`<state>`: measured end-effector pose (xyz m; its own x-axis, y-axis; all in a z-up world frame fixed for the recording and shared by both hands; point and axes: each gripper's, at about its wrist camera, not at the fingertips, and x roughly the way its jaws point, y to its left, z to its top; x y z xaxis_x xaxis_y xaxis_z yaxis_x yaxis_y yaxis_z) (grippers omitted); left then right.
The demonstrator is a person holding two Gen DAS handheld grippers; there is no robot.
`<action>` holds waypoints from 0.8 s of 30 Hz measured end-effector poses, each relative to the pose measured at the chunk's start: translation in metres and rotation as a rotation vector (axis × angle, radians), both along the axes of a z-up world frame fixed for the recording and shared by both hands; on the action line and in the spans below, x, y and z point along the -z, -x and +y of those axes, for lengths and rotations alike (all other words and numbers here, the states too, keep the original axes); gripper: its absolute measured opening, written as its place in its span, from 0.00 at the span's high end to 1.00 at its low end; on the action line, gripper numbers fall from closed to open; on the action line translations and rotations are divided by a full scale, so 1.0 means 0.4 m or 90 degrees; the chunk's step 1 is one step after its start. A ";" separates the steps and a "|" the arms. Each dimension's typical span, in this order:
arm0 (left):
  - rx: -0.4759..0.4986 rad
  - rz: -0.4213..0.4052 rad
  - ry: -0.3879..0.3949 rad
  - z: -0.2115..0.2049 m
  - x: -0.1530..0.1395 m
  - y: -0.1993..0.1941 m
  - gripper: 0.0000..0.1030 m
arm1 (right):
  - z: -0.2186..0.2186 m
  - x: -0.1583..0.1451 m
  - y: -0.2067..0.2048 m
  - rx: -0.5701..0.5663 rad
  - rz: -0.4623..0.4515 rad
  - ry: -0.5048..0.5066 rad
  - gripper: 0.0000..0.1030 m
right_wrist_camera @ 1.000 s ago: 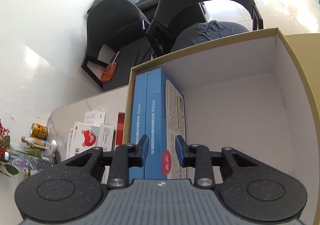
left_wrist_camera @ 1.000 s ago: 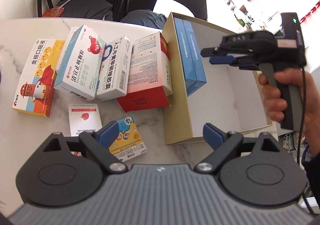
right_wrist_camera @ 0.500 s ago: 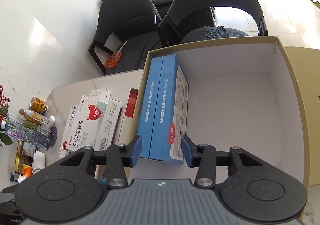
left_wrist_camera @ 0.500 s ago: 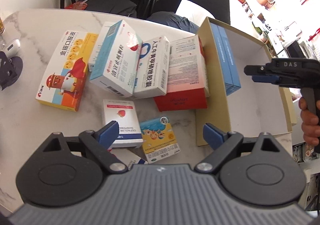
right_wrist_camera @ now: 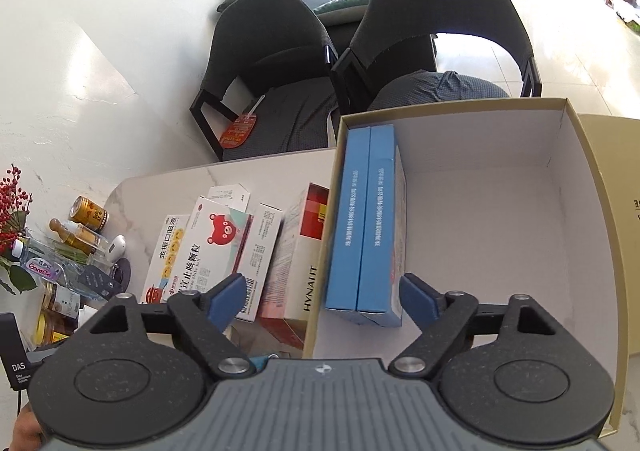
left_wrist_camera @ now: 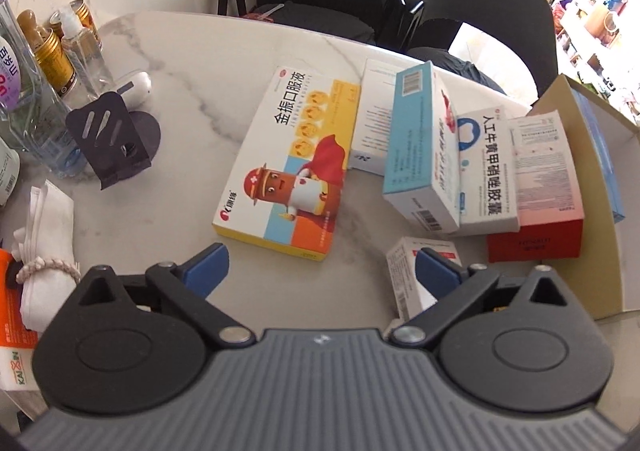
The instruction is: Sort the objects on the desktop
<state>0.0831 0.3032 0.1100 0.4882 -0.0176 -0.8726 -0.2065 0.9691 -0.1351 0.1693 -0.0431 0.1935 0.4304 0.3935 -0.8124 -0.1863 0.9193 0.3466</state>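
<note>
Two blue boxes (right_wrist_camera: 362, 223) stand on edge against the left wall of the tan cardboard box (right_wrist_camera: 592, 179). My right gripper (right_wrist_camera: 322, 293) hovers above their near end, its jaws opening, pads clear of them. My left gripper (left_wrist_camera: 322, 269) hangs over the marble table, jaws opening with nothing between them. Just ahead of it lies a flat yellow box (left_wrist_camera: 288, 167) with a cartoon figure. To the right are a light blue box (left_wrist_camera: 420, 147), a white box (left_wrist_camera: 486, 171), a pink and red box (left_wrist_camera: 540, 187) and a small white box (left_wrist_camera: 416, 271) behind the right finger.
Bottles and gold cans (left_wrist_camera: 52, 59), a black stand (left_wrist_camera: 112, 139) and a folded white cloth (left_wrist_camera: 44, 243) crowd the table's left side. Two dark chairs (right_wrist_camera: 400, 43) stand beyond the far edge. The tan box (left_wrist_camera: 592, 187) sits at the table's right.
The right gripper let go of the blue box, opened wide and rose back. The left gripper swung left over the table, so the yellow box is now ahead of it.
</note>
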 end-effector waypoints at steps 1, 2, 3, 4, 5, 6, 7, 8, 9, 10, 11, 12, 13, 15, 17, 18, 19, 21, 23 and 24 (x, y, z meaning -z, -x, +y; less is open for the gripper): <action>0.002 0.000 -0.001 0.007 0.007 -0.005 0.00 | 0.011 -0.005 0.005 -0.004 -0.005 -0.001 0.12; 0.009 0.000 -0.001 0.011 0.016 -0.010 0.00 | 0.022 -0.009 0.009 -0.009 -0.008 -0.001 0.10; 0.016 0.002 -0.001 0.015 0.026 -0.015 0.00 | 0.032 -0.012 0.013 -0.013 -0.011 -0.001 0.07; 0.021 0.001 -0.004 0.017 0.036 -0.019 0.00 | 0.043 -0.012 0.018 -0.017 -0.013 0.000 0.07; 0.029 -0.012 -0.006 0.017 0.046 -0.017 0.00 | 0.052 -0.011 0.023 -0.018 -0.012 0.002 0.07; 0.038 -0.027 -0.007 0.018 0.055 -0.015 0.00 | 0.061 -0.010 0.028 -0.019 -0.011 0.005 0.07; 0.051 -0.039 -0.008 0.019 0.065 -0.013 0.00 | 0.069 -0.007 0.035 -0.021 -0.009 0.006 0.07; 0.064 -0.051 -0.009 0.020 0.074 -0.011 0.00 | 0.077 -0.005 0.042 -0.023 -0.006 0.006 0.07; 0.081 -0.058 -0.015 0.018 0.082 -0.009 0.00 | 0.085 -0.003 0.048 -0.026 -0.004 0.007 0.07; 0.099 -0.064 -0.022 0.016 0.089 -0.007 0.00 | 0.093 -0.001 0.055 -0.031 -0.003 0.009 0.07; 0.111 -0.067 -0.033 0.014 0.095 -0.007 0.00 | 0.100 0.000 0.062 -0.035 -0.004 0.011 0.07; 0.123 -0.070 -0.044 0.012 0.101 -0.007 0.00 | 0.106 0.000 0.068 -0.037 -0.004 0.013 0.06; 0.134 -0.072 -0.055 0.009 0.107 -0.007 0.00 | 0.111 0.002 0.073 -0.038 -0.002 0.014 0.06; 0.147 -0.081 -0.059 0.010 0.117 -0.010 0.00 | 0.117 0.007 0.084 -0.036 0.008 0.014 0.06; 0.140 -0.078 -0.049 0.018 0.131 -0.018 0.00 | 0.123 0.011 0.091 -0.037 0.018 0.013 0.06; 0.126 -0.080 -0.052 0.024 0.135 -0.020 0.00 | 0.125 0.011 0.095 -0.038 0.019 0.014 0.06; 0.111 -0.083 -0.055 0.030 0.139 -0.021 0.00 | 0.126 0.011 0.099 -0.039 0.018 0.016 0.06; 0.085 -0.080 -0.046 0.046 0.144 -0.025 0.00 | 0.127 0.008 0.104 -0.039 0.017 0.019 0.06; 0.069 -0.068 -0.034 0.059 0.153 -0.031 0.00 | 0.125 0.007 0.108 -0.035 0.016 0.020 0.06; 0.066 -0.056 -0.027 0.063 0.161 -0.036 0.00 | 0.123 0.008 0.110 -0.033 0.017 0.020 0.06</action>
<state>0.0976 0.3285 0.0458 0.5598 -0.0354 -0.8279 -0.0942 0.9899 -0.1061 0.1252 0.0060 0.1904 0.3883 0.3895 -0.8352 -0.2254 0.9189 0.3237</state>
